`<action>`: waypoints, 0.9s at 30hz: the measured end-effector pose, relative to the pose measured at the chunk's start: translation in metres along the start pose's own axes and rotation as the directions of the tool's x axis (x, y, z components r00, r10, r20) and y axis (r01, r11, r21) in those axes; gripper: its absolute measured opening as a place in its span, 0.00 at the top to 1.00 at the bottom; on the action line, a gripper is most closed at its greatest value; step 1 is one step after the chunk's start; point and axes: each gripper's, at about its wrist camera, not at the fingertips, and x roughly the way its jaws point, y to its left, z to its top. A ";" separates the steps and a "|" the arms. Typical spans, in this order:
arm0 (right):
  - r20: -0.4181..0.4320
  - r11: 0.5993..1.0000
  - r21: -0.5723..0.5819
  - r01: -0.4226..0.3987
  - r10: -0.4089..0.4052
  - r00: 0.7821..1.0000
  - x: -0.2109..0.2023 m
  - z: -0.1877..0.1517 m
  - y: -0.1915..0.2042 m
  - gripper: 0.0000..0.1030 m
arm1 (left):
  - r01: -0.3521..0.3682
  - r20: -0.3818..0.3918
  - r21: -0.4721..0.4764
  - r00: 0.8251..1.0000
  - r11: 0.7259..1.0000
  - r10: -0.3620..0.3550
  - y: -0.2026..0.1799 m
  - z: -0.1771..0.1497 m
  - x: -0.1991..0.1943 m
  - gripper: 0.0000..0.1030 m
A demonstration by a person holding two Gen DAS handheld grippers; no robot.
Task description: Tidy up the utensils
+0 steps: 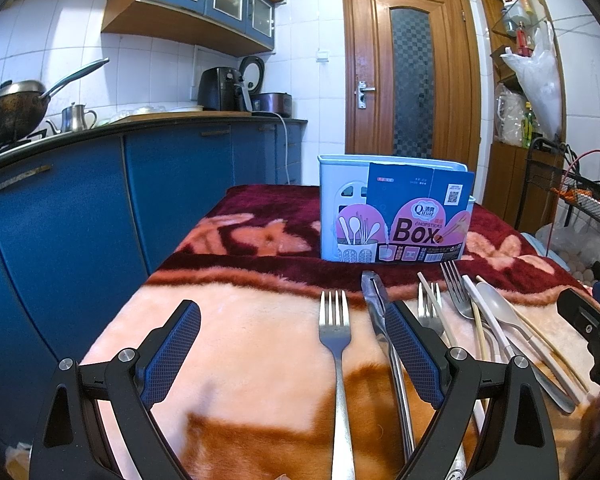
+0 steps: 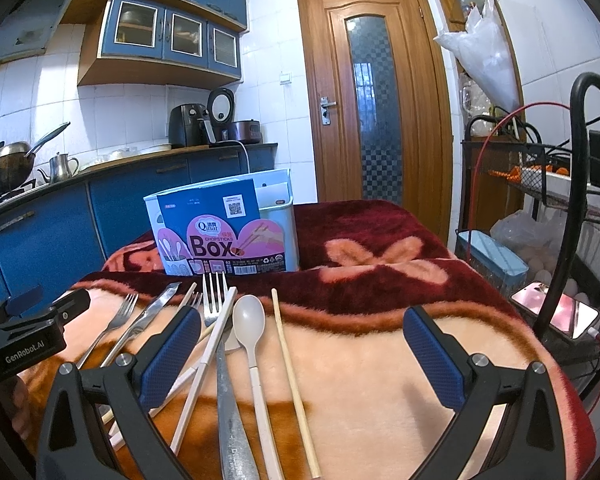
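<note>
Left gripper (image 1: 292, 344) released, jaws wide, nothing between the pads. A steel fork (image 1: 335, 344) lies straight ahead of it between the jaws, long axis along the gripper's line of sight, tines pointing away toward the chopstick box (image 1: 394, 216). A steel knife (image 1: 376, 312) runs parallel just inside the right jaw.

Right gripper (image 2: 302, 344) likewise released and holding nothing. Ahead of it, toward its left jaw, lie a cream plastic spoon (image 2: 249, 322), a pale chopstick (image 2: 288, 360) and a second fork (image 2: 215, 300), all roughly lengthwise to the gripper.

The single fork is nearer the left gripper, so a straight descent would likely straddle its handle. Utensils are thin, smooth and flat on a deep-pile blanket (image 2: 380, 360) over the counter; the pile may let them sink. The box is rigid plastic with a card sleeve, upright, beyond both grippers.
</note>
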 end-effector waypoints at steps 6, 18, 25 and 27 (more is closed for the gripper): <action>-0.099 0.999 0.043 -0.027 0.031 0.995 0.014 0.009 -0.005 0.00 | 0.014 -0.034 0.011 0.999 1.000 -0.013 0.004 0.007 0.001 0.09; -0.347 0.995 -0.065 -0.082 0.055 0.936 0.032 0.031 -0.011 0.28 | 0.035 -0.201 0.105 0.979 0.994 -0.013 0.008 0.026 0.017 0.09; -0.524 0.986 -0.067 -0.150 0.093 0.847 0.054 0.030 -0.012 0.54 | 0.134 -0.426 0.026 0.898 0.991 -0.111 0.015 0.021 0.043 0.20; -0.567 0.984 -0.057 -0.166 0.105 0.817 0.061 0.028 -0.012 0.60 | 0.143 -0.482 0.021 0.869 0.990 -0.115 0.014 0.017 0.051 0.25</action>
